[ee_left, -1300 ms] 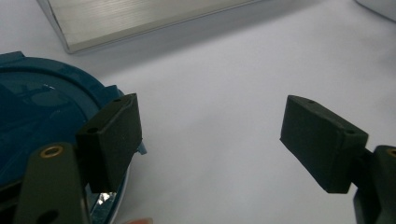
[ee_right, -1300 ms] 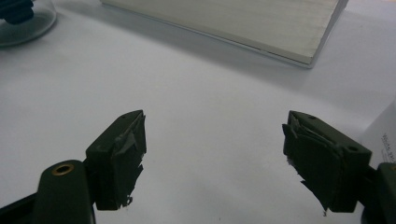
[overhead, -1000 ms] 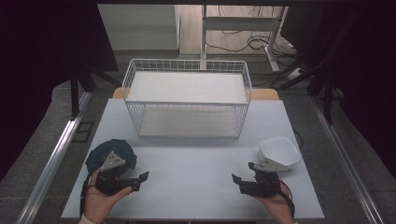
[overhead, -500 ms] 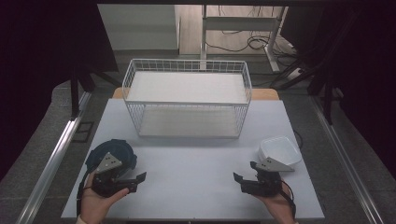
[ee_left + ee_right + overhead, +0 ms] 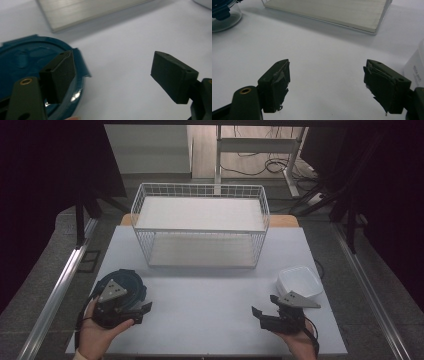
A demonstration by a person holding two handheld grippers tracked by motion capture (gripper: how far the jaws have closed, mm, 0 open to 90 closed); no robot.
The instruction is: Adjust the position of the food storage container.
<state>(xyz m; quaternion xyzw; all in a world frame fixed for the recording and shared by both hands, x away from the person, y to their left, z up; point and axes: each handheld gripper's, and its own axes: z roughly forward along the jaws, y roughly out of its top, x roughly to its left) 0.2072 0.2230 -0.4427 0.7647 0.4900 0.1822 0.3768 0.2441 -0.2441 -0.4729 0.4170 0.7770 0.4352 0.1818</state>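
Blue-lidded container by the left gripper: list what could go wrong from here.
1. The left gripper is open with one pad over the blue-lidded container; closing there may pinch only the lid's edge tab.
2. The white container sits near the table edge beside the right gripper; a nudge could push it off.

We're looking at a lab-style recording setup: a plain white table (image 5: 210, 320) sits framed by black curtains (image 5: 50, 195). Loose cables (image 5: 270, 165) trail on the floor behind, beside a grey metal desk frame (image 5: 260, 145) and aluminium rails (image 5: 60, 285).
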